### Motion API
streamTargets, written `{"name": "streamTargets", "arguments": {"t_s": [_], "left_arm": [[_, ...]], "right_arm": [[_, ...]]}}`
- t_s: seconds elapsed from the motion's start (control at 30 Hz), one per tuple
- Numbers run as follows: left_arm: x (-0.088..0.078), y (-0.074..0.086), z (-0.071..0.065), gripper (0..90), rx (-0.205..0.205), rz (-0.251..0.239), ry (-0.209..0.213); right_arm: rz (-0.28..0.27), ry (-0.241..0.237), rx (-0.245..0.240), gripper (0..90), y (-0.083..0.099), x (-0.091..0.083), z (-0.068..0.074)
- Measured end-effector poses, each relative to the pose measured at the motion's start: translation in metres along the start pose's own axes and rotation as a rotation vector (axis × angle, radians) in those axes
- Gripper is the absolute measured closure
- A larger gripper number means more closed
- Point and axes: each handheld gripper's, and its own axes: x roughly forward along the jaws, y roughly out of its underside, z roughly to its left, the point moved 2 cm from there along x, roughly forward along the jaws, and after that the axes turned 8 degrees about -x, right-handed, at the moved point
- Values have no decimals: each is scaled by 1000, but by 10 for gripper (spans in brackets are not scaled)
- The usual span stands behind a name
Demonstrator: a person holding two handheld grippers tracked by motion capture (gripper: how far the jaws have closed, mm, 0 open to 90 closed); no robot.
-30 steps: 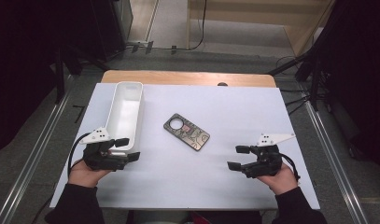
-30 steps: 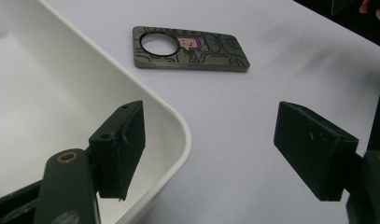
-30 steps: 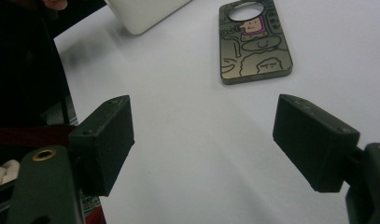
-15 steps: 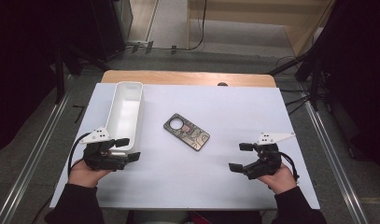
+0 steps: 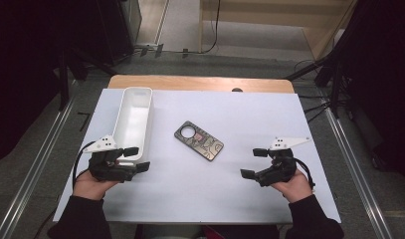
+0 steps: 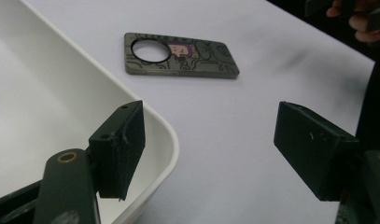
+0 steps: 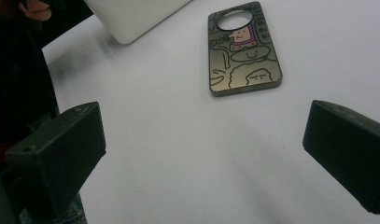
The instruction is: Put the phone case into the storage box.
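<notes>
Nothing of the work is done yet, as far as I can judge: the phone case (image 5: 198, 141) lies flat on the white table (image 5: 230, 189), untouched, near the middle and roughly between my two hands. It is a dark, flat piece with a round camera hole at one end and cartoon faces drawn over it (one has a purple patch). In the left gripper view the phone case (image 6: 180, 54) sits well beyond the jaws, and in the right gripper view the phone case (image 7: 243, 51) is likewise ahead of them and apart from them.

My left gripper (image 5: 135, 158) has its jaws spread wide and holds nothing. It hovers right at the near end of the long white tray (image 5: 133, 117), with one jaw over the rounded corner of the tray (image 6: 164, 135); whether it touches the rim I cannot tell. My right gripper (image 5: 254, 163) is also spread, empty, and sits near the table's right side, pointing inward toward the case.

The tray looks empty inside, so my guess is that the case is meant to go in there. If so, everything remains: reaching in, closing on the thin edge of the case, lifting it, and carrying it over the tray's wall. The case lies flush on the table, so getting a jaw under or around it looks like the fiddly part.
</notes>
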Motion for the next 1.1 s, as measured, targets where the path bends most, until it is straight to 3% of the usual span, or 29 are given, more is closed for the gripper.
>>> {"name": "streamTargets", "arguments": {"t_s": [0.07, 0.23, 1.1], "left_arm": [[-1, -1, -2, 246, 23, 3, -12], [-3, -2, -2, 246, 14, -3, 5], [0, -1, -2, 245, 14, 11, -18]], "right_arm": [[2, 3, 1, 0, -2, 2, -1], [8, 11, -9, 0, -6, 5, -2], [11, 23, -17, 0, -29, 21, -9]]}}
